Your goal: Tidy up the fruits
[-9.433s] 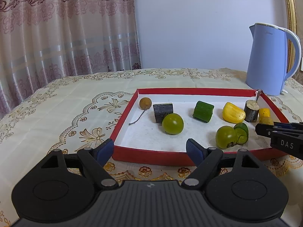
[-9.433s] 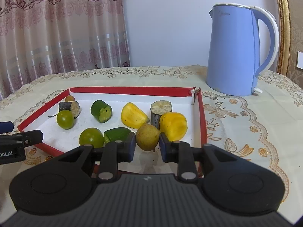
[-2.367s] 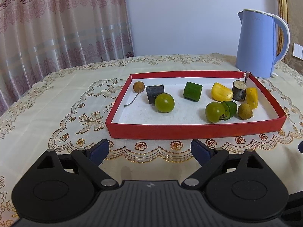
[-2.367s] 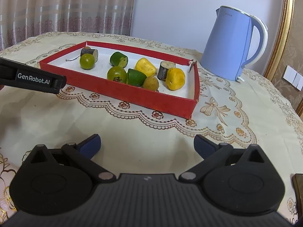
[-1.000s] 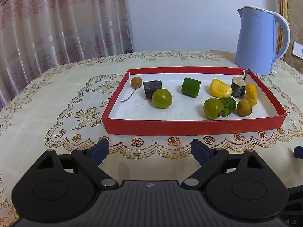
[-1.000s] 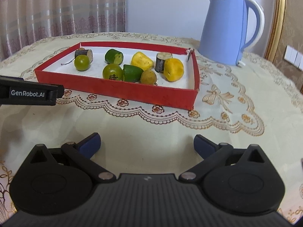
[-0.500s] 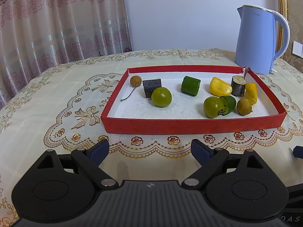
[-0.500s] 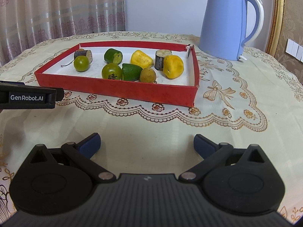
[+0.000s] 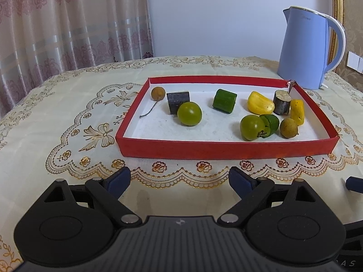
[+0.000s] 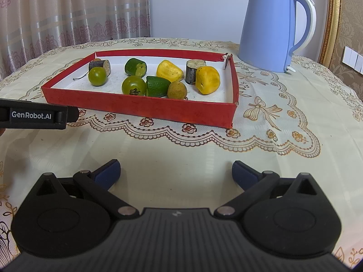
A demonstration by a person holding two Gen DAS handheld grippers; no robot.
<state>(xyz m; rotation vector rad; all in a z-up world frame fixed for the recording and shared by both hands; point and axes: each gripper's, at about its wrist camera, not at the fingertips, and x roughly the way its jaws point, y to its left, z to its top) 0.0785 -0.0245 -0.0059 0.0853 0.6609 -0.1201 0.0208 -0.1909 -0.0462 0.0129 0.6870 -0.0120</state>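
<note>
Fruits are all sitting inside the shallow red cardboard tray with a white floor, which rests on the cream tablecloth with gold embroidered flowers. On the tray's left end there's a small brown round longan with a thin stem, a dark grey cut cylinder chunk just beside it, and a round green tomato touching the front of that chunk. Middle has a green cucumber piece on its own. Right end is crowded: a yellow pepper-like chunk, a dark bark-skinned stub with a pale cut top, a second yellow chunk, another green tomato pressed against a green wedge, and a second brown longan just beside the wedge. Tall light blue electric kettle stands beyond the tray's far right corner, pink patterned curtain at the back. Left gripper is spread wide with nothing between its blue pads, hovering over the cloth in front of the tray. Right gripper is the same deal, wide apart and empty, well short of the tray.
</note>
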